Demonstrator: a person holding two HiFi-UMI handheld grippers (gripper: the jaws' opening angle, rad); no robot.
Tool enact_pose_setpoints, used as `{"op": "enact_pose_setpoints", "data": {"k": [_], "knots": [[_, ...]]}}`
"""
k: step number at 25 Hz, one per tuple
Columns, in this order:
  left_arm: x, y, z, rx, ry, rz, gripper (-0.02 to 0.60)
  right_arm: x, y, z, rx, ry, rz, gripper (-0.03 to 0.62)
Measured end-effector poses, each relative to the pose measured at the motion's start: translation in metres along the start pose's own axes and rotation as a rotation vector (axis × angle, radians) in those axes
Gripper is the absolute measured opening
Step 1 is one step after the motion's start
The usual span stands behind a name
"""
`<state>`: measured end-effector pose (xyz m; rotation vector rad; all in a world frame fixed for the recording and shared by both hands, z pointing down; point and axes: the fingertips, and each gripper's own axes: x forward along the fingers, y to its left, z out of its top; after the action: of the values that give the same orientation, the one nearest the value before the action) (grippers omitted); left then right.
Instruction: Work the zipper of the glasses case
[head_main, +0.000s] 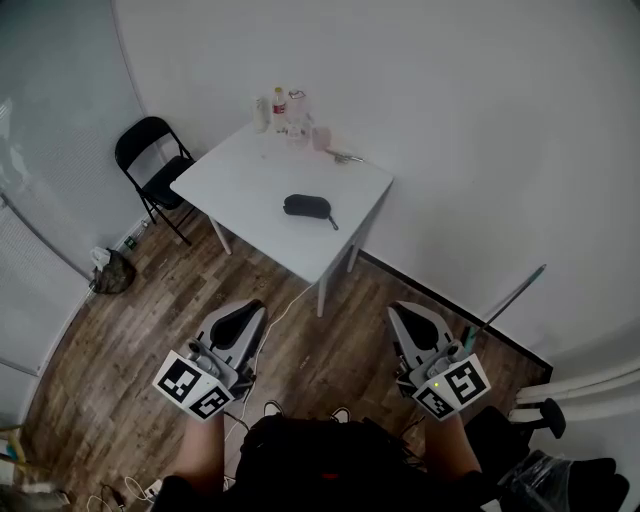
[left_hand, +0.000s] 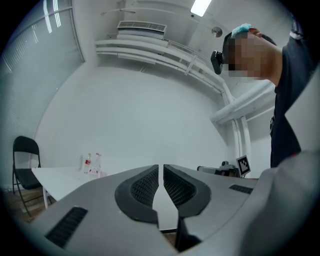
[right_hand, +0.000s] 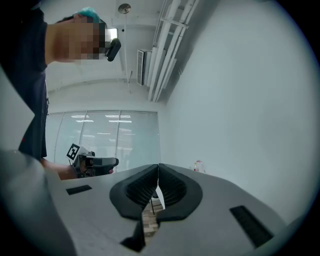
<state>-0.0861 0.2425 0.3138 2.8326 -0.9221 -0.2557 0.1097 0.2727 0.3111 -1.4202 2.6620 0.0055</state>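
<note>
— Where is the glasses case (head_main: 307, 206)?
— On the white desk (head_main: 235, 175), near the middle, a bit toward 4 o'clock.
— What does it look like?
— Black, long and rounded, lying flat. A little strap (head_main: 332, 223) sticks out toward 4 o'clock.

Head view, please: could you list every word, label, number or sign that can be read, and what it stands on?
No readable words or numbers anywhere.
Bottle on the table: red label, too small to read.
Left gripper and right gripper: black-and-white square markers on their cubes, no letters.
</note>
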Motion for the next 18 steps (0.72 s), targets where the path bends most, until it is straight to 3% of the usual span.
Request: {"op": "enact_pose_setpoints", "data": {"k": [6,18], "knots": [[0.014,-0.022,-0.006,0.007,0.007,0.022,0.046,-0.018,-0.022,-0.003,0.022,-0.002,0.016,0.018],[0.014,-0.042,-0.011,-0.002,0.003,0.065,0.046,-0.035,-0.025,-0.004,0.033,0.0,0.057,0.018]]}}
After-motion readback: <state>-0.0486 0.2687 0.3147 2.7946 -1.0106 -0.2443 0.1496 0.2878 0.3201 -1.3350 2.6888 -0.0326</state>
